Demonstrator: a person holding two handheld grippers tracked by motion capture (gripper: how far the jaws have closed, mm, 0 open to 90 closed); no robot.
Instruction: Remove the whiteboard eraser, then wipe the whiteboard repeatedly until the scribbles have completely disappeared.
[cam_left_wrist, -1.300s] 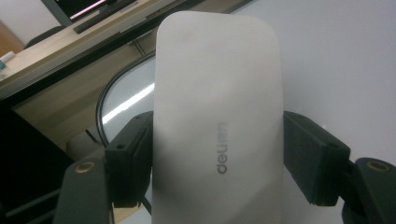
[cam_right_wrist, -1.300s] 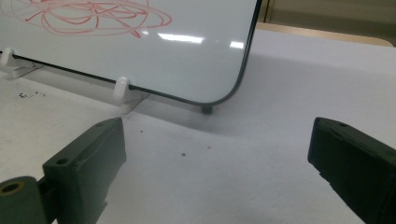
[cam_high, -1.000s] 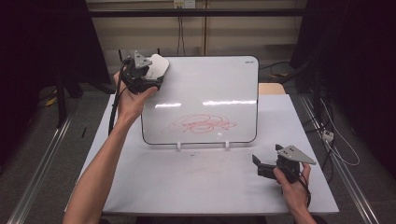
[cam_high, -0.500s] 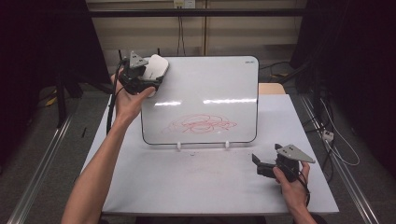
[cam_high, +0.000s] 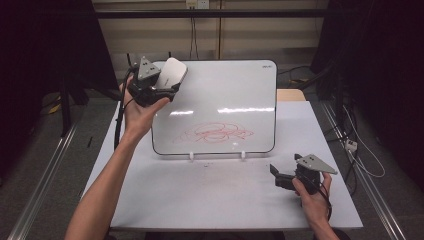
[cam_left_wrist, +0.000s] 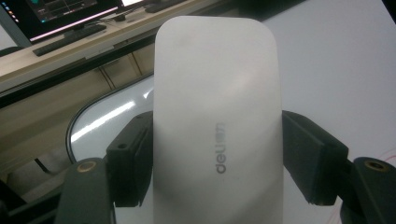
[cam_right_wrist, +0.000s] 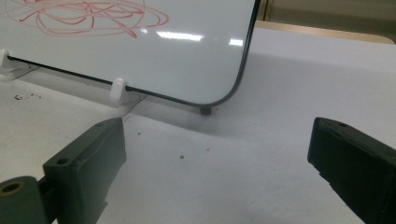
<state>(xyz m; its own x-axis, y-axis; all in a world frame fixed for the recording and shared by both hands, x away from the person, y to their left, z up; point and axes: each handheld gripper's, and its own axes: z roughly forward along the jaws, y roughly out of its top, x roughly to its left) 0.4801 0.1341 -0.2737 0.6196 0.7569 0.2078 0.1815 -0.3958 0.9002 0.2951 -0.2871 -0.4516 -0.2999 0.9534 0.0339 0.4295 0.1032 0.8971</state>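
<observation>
On the white desk (cam_high: 200, 200) a propped whiteboard (cam_high: 230, 90) carries a red scribble (cam_high: 215, 133) low and right of the left hand-held gripper (cam_high: 167, 85), clamped across a white eraser (cam_high: 171, 72) at the board's top-left corner, long axis pointing up-right; right hand-held gripper (cam_high: 276, 176) rests apart, nothing between.

Dark curtains (cam_high: 45, 55), beige wall (cam_high: 235, 35), grey, perhaps carpeted floor (cam_high: 45, 150).
</observation>
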